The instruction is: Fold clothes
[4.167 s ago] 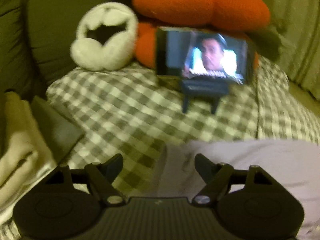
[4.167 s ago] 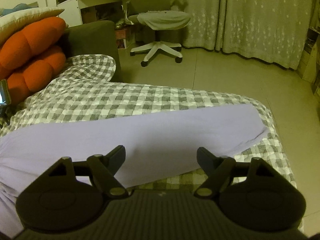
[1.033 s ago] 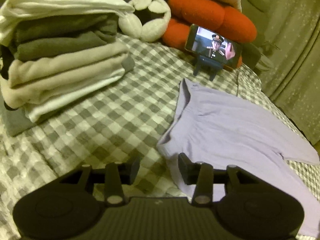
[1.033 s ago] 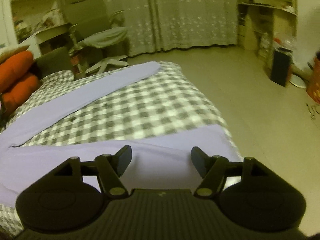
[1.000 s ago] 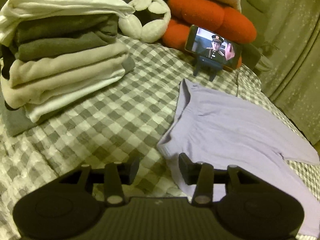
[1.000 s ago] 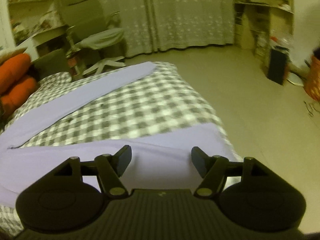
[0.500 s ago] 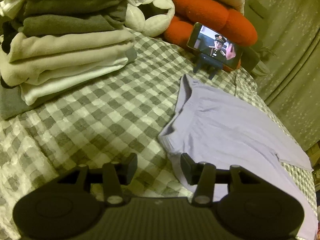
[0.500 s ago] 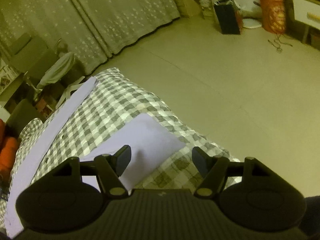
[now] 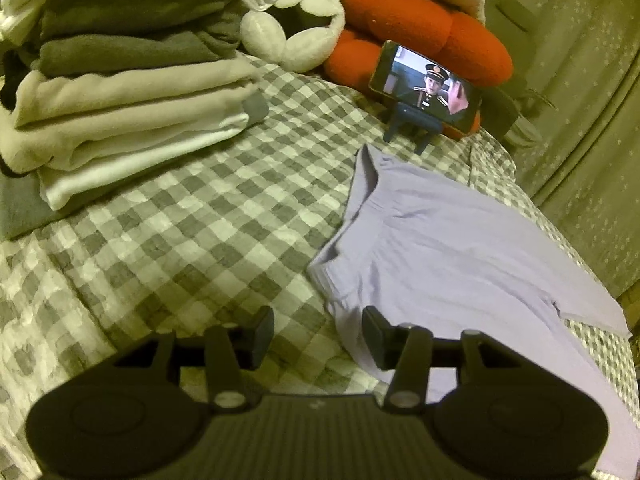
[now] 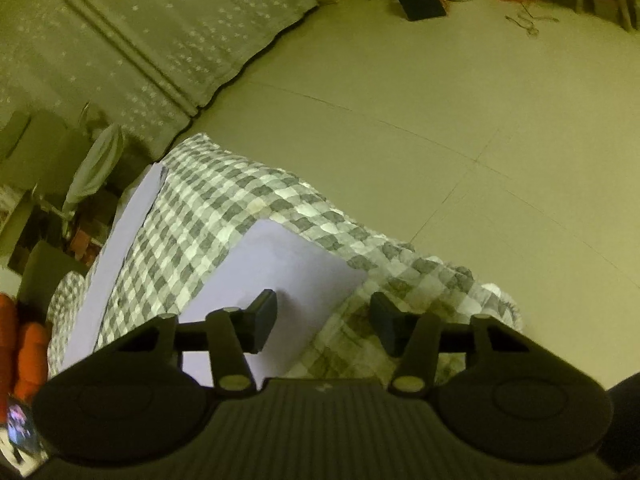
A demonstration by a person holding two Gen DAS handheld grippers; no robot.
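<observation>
The lilac trousers (image 9: 448,248) lie spread flat on the checked bedspread (image 9: 192,248), and each camera takes in a different end of them. The left wrist view shows the waistband end, rumpled at its near corner, with the left gripper (image 9: 318,334) poised just above that corner. Its jaws stand apart; the edge of the cloth lies below the gap, and the pads do not press on it.

Only this view shows the stack of folded clothes (image 9: 120,80) on the bedspread to the left, well apart from the trousers. Behind it are a white plush toy (image 9: 296,28), an orange cushion (image 9: 420,36) and a phone (image 9: 426,86) on a small stand, its screen lit.

The right wrist view shows the other end: one trouser leg (image 10: 280,276) ends near the foot of the bed, and the second leg (image 10: 120,240) runs along the far edge. The right gripper (image 10: 324,326) hangs over the near leg's hem corner. Its jaws are closing, with the cloth's edge beneath the left finger (image 10: 264,320) and bare bedspread under the other; nothing is clamped.

Only here do the tiled floor (image 10: 460,120), the curtain (image 10: 140,40) and a swivel chair (image 10: 88,172) appear.
</observation>
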